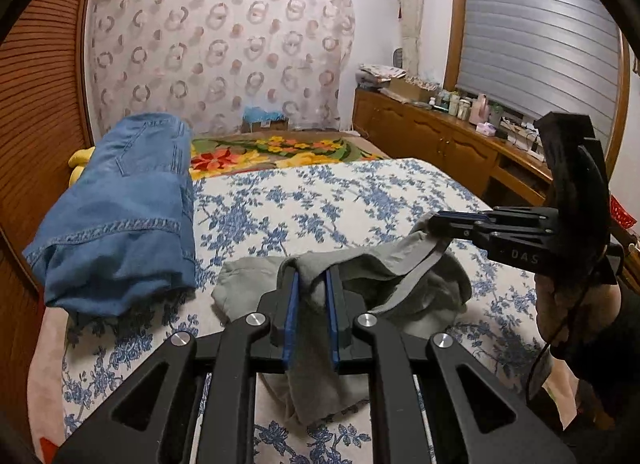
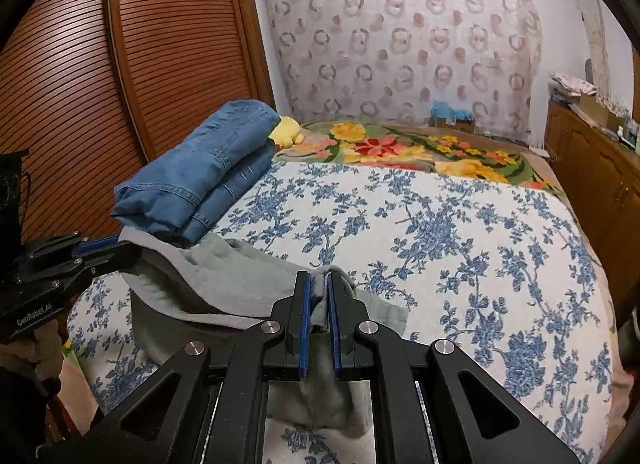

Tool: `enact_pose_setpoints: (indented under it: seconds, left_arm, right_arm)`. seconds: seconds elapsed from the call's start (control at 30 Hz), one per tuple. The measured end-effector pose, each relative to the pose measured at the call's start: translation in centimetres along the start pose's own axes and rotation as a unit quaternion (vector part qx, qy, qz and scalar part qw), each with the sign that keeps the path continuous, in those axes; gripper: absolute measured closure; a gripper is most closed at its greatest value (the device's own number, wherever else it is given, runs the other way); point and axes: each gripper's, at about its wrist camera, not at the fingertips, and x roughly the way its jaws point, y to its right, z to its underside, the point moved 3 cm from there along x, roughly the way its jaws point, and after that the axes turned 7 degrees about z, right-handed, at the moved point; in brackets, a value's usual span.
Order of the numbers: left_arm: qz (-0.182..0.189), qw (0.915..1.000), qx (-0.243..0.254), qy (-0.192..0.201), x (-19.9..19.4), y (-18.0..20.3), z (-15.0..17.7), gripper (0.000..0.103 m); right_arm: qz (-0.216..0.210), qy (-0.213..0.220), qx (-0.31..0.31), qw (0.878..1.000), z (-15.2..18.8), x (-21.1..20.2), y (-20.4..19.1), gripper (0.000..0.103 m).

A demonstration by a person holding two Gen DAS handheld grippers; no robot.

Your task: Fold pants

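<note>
Grey pants (image 1: 420, 284) lie bunched on the near part of the bed, also in the right wrist view (image 2: 224, 284). My left gripper (image 1: 311, 276) is shut on a fold of the grey fabric. My right gripper (image 2: 318, 284) is shut on another part of the same pants, near the waistband. Each gripper shows in the other's view: the right one (image 1: 452, 220) at the right, the left one (image 2: 100, 244) at the left, both pinching the grey cloth a little above the bedspread.
Folded blue jeans (image 1: 128, 200) (image 2: 200, 176) lie at the bed's left edge, by a yellow plush toy (image 2: 286, 130). The bed has a blue-flowered spread (image 2: 440, 232) and a bright floral blanket (image 2: 400, 144) behind. A slatted wooden wardrobe (image 2: 120, 64) stands left, a cluttered wooden sideboard (image 1: 440, 132) right.
</note>
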Motion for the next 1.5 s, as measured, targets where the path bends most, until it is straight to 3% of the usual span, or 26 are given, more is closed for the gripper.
enact_pose_setpoints:
  seconds: [0.13,0.2,0.33,0.53,0.67,0.87,1.5]
  left_arm:
    - [-0.013,0.9999,0.002,-0.002,-0.1,-0.2,0.4,0.072]
    - [-0.010,0.9999,0.003,-0.004,-0.1,-0.3,0.7,0.050]
    - [0.003,0.9998,-0.007,-0.019,0.2,-0.8,1.6,0.031]
    - [-0.004,0.9994,-0.014,-0.032,0.9,-1.2,2.5,0.030]
    - [-0.014,0.9989,-0.015,-0.041,1.5,-1.6,2.6,0.030]
    - [-0.026,0.9984,-0.007,-0.050,2.0,-2.0,2.2,0.030]
    - [-0.045,0.9951,-0.002,-0.088,6.3,-4.7,0.3,0.034]
  right_arm:
    - [0.002,-0.008,-0.001,1.000,0.1,1.2,0.1,0.095]
    - [0.002,-0.011,-0.001,1.000,0.0,1.7,0.1,0.095]
    - [0.005,-0.010,-0.008,1.000,-0.2,2.2,-0.2,0.095]
    - [0.009,-0.001,-0.013,1.000,-0.5,2.3,-0.1,0.095]
    - [0.031,0.001,-0.013,0.999,-0.4,2.0,0.5,0.075]
    - [0.021,-0.011,-0.027,0.999,0.3,1.4,1.5,0.067]
    - [-0.051,-0.069,-0.089,0.992,-1.5,7.0,1.4,0.067]
